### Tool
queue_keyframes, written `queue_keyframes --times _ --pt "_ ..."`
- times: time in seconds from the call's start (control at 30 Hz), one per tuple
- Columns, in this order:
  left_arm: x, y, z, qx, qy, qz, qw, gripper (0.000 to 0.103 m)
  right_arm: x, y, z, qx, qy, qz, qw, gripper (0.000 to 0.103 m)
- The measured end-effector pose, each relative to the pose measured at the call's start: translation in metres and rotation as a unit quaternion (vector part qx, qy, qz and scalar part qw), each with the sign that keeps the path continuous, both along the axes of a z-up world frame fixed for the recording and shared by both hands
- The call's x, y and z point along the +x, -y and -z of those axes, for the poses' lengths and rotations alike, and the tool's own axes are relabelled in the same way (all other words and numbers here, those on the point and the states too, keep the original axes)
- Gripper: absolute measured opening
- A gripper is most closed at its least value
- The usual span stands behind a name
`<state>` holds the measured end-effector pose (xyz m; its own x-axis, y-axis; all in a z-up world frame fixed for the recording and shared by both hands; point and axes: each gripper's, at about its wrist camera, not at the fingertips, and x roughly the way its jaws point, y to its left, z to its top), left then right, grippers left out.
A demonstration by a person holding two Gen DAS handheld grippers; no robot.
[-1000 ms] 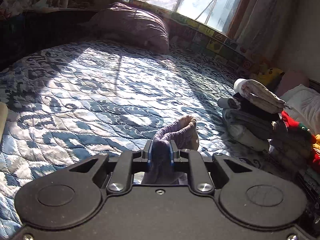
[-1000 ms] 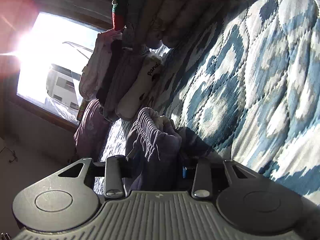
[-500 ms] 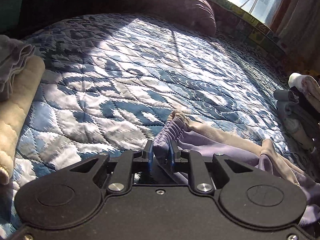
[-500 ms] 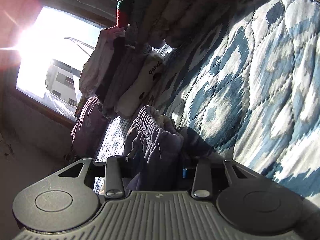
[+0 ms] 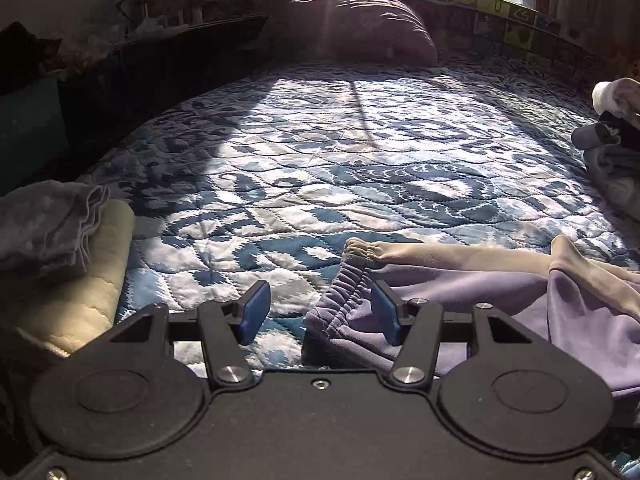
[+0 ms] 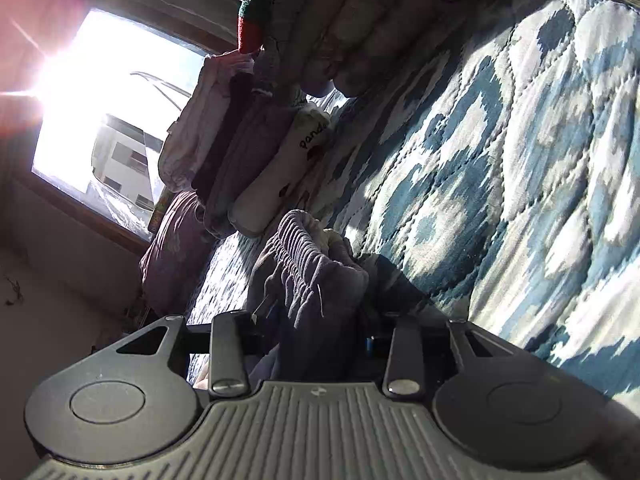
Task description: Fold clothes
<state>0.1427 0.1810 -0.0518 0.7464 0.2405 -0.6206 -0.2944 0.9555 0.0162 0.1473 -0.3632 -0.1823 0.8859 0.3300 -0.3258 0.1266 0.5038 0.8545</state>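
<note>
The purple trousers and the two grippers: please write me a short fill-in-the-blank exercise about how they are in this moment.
1. The left gripper has its jaws ____, with the elastic waistband lying loose between them.
2. The right gripper is ____ on the purple trousers.
3. The trousers lie on a quilt patterned in white and ____.
4. To the left of the left gripper, a grey folded cloth rests on a ____ one.

Missing words: open; shut; blue; cream
</note>
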Motion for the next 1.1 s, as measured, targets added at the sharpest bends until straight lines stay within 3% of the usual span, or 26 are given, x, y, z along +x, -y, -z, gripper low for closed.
queue_keyframes --times 0.13,0.27,0.37,0.47,0.63,0.67,0.7,0.73,0.9,1.1 --pt "-0.001 0.065 -0.017 0.0 0.006 0.091 0.9958 0.055 -0.001 0.001 0.0 0.003 0.001 0.0 1.0 0.039" --pt "0.001 0.139 -0.018 -0.004 -0.003 0.19 0.9818 0.056 -0.001 0.002 0.001 0.008 0.002 0.001 1.0 0.039" --pt "0.001 0.197 -0.009 0.007 -0.014 0.256 0.9665 0.056 -0.001 0.002 0.002 0.012 0.003 0.0 1.0 0.04" --pt "0.007 0.232 0.007 0.016 -0.033 0.288 0.957 0.056 -0.001 0.003 0.002 0.014 0.004 -0.001 1.0 0.04" --pt "0.019 0.266 0.034 0.06 -0.063 0.297 0.951 0.055 0.0 0.004 0.003 0.018 0.007 -0.003 1.0 0.04" --pt "0.022 0.268 0.039 0.063 -0.071 0.294 0.951 0.052 0.0 0.004 0.004 0.018 0.007 -0.003 1.0 0.04" --pt "0.024 0.268 0.043 0.064 -0.079 0.29 0.9517 0.04 0.0 0.004 0.004 0.018 0.008 -0.003 1.0 0.041" --pt "0.025 0.267 0.046 0.063 -0.085 0.286 0.9523 0.035 0.0 0.004 0.004 0.018 0.008 -0.004 1.0 0.04" --pt "0.023 0.256 0.04 0.049 -0.074 0.278 0.9565 0.018 -0.001 0.003 0.003 0.013 0.009 -0.004 1.0 0.041" --pt "0.014 0.214 0.007 -0.02 -0.037 0.245 0.9687 0.016 0.001 0.002 0.002 0.01 0.01 -0.005 1.0 0.041"
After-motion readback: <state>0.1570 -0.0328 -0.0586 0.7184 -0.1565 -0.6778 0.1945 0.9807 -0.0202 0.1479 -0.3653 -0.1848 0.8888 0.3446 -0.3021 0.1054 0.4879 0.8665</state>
